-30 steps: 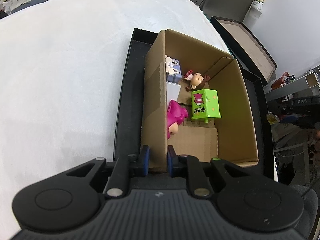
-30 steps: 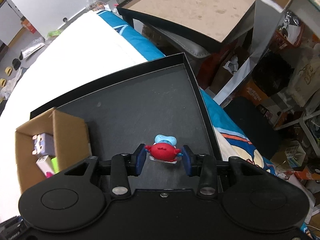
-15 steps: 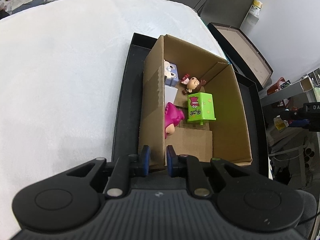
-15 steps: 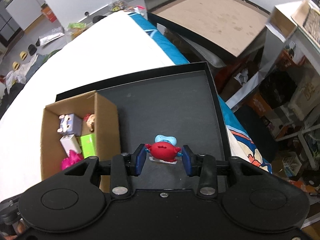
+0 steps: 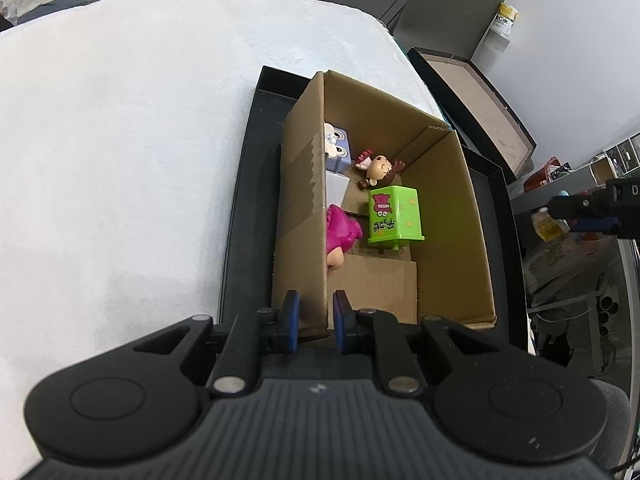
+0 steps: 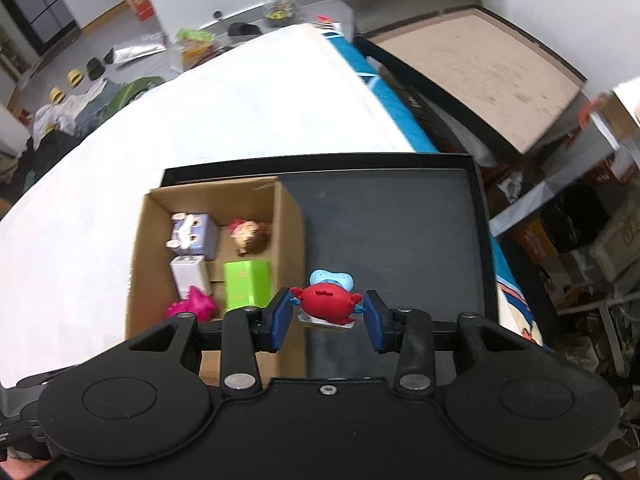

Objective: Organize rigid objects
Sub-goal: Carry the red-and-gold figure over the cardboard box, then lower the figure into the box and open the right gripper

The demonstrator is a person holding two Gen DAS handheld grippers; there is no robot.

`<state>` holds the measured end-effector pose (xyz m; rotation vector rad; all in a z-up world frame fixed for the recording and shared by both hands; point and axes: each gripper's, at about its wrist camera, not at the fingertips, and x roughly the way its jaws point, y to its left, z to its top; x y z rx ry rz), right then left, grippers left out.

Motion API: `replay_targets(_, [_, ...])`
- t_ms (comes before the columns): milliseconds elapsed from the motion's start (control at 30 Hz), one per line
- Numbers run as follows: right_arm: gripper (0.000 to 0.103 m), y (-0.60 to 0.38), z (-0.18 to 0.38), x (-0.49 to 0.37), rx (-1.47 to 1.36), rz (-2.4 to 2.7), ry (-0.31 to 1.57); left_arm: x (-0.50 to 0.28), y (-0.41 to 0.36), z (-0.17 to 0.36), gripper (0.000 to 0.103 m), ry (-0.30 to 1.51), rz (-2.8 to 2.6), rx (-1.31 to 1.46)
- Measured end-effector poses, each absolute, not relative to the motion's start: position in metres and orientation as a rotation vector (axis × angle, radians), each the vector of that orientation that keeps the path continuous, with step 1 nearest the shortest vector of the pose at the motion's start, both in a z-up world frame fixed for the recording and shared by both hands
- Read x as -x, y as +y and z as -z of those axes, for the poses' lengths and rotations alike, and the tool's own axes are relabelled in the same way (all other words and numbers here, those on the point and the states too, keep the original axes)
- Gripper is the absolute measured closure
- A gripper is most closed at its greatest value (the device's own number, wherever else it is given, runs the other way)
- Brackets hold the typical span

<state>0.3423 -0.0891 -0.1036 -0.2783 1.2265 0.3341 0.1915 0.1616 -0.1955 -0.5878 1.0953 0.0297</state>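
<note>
Since a second ago the right gripper [image 6: 326,316], clamped on the red crab toy [image 6: 326,306], swung over toward the cardboard box [image 6: 138,264]; left gripper [image 5: 314,314] pinches the box's wall. Clear the near wall, then drop into the free corner beside the green block [image 6: 246,286]

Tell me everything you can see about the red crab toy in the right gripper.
The red crab toy is a small, glossy, plastic-looking figure with a rounded red body, a pale blue cap-like piece behind it and small blue bits at its sides. It sits on a thin clear base. The right gripper is shut on it, one blue pad on each flank, holding it above the black tray beside the cardboard box.
</note>
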Motion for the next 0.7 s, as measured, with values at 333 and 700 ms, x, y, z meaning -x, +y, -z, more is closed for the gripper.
replay_targets(333, [0.065, -0.046, 0.11, -0.343, 0.344, -0.387, 1.222, -0.191, 0.162, 0.196, 0.087, 1.093, -0.019, 0.584])
replay_targets(700, [0.064, -0.012, 0.12, -0.363, 0.375, -0.41, 1.217, -0.194, 0.163, 0.197, 0.087, 1.108, -0.019, 0.575])
